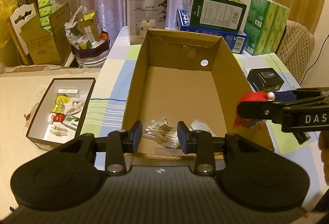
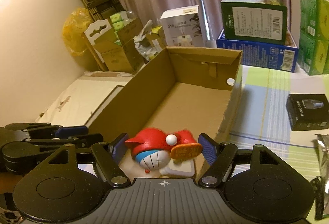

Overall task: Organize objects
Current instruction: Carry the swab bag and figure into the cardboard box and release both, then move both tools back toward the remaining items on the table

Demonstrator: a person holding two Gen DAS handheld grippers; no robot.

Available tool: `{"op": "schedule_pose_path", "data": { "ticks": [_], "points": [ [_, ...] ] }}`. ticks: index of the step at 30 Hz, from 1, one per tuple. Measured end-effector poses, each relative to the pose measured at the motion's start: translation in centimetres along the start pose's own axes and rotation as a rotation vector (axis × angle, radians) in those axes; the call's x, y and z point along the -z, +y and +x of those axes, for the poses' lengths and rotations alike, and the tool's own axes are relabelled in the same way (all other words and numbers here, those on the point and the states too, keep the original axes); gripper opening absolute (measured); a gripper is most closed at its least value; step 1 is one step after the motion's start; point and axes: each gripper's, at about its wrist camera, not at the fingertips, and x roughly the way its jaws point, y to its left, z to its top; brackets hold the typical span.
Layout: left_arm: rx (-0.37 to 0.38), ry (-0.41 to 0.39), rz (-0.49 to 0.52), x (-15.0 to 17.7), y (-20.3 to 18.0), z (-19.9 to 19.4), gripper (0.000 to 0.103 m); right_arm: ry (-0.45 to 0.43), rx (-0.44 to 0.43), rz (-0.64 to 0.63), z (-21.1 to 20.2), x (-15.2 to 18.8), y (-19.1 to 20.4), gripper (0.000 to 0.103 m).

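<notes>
Cardboard box (image 1: 185,88) behind "J10 HUMIDIFIER" carton (image 1: 147,16); left hand-held gripper (image 1: 159,137) released; right (image 2: 163,147) unclear.

We see the left tool (image 1: 159,136) with its fingers spread apart, empty, at the near rim of the open cardboard box (image 1: 232,72) on the striped tabletop (image 1: 115,84). Just beyond the fingertips, inside the box, lies a bag of cotton swabs (image 1: 161,131), with a white item (image 1: 200,126) beside it. At the box's right wall the right tool (image 1: 253,109) reaches in from the right with a red figurine (image 1: 249,97) between its fingers. To the left sits a shallow white-lined tray (image 1: 90,98) of small packets.
</notes>
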Motion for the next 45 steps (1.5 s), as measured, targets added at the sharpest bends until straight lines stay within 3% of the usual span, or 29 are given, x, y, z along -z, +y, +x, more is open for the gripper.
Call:
{"op": "schedule_pose_path", "data": {
  "ticks": [3, 11, 18, 28, 32, 36, 43, 45],
  "points": [
    [-0.002, 0.001, -0.007, 0.0, 0.0, -0.1, 0.032, -0.029, -0.016, 0.02, -0.1, -0.2, -0.2, 0.082],
    [-0.003, -0.027, -0.034, 0.5, -0.3, -1.9, 0.032, -0.096, 0.01, 0.063, -3.4, -0.2, -1.3, 0.083],
    [0.021, -0.057, -0.054, 1.0, -2.1, -4.6, 0.034, -0.128, 0.069, 0.11, -8.6, 1.7, -2.7, 0.083],
    [0.091, -0.082, -0.07, 2.9, -7.4, -8.7, 0.055, -0.164, 0.217, 0.166, -17.5, 8.3, -5.7, 0.083],
    [0.13, -0.075, -0.058, 3.7, -10.0, -9.4, 0.058, -0.179, 0.282, 0.207, -20.9, 10.4, -7.7, 0.083],
    [0.163, -0.067, -0.03, 4.2, -12.9, -9.8, 0.064, -0.197, 0.334, 0.253, -23.9, 12.0, -9.7, 0.083],
    [0.215, -0.054, 0.027, 4.8, -17.7, -9.7, 0.086, -0.235, 0.398, 0.314, -28.1, 13.8, -12.4, 0.083],
    [0.22, -0.048, 0.044, 4.9, -18.7, -9.5, 0.088, -0.244, 0.407, 0.327, -28.8, 14.1, -13.1, 0.083]
  ]
}}
